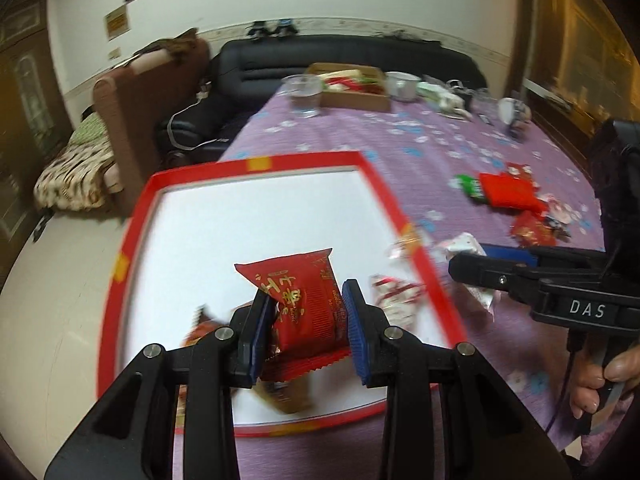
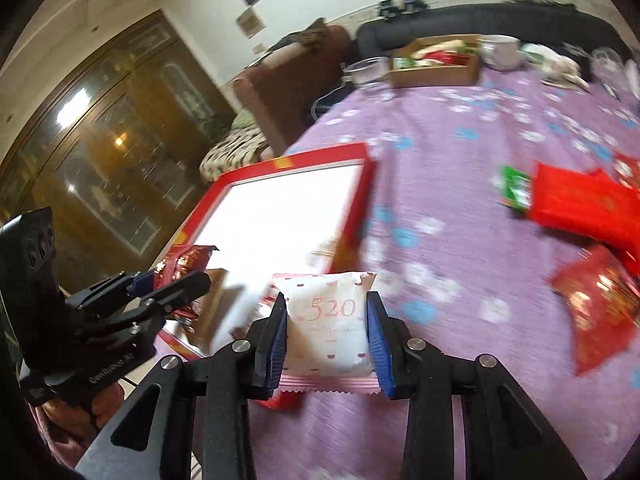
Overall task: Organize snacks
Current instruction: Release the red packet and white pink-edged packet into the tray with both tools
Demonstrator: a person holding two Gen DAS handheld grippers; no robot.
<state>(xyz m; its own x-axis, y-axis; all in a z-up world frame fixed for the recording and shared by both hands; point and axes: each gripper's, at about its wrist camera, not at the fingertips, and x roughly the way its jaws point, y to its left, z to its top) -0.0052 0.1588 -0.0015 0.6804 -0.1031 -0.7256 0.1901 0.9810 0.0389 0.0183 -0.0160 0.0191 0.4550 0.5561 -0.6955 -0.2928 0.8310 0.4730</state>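
Left gripper (image 1: 306,320) jaws pinch a red packet (image 1: 304,304) over the tray (image 1: 256,164), right gripper (image 2: 327,330) jaws clamp a white packet (image 2: 328,320) above the worktop (image 2: 460,152).

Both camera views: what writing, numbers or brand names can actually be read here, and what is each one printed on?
"DAS": white letters on the right gripper body.
"520": on the white snack packet held by the right gripper; the small line beneath it is too blurred to read.
Gold Chinese characters on the red snack packet in the left gripper: not legible.
Raised lettering on the left gripper's body: too blurred.
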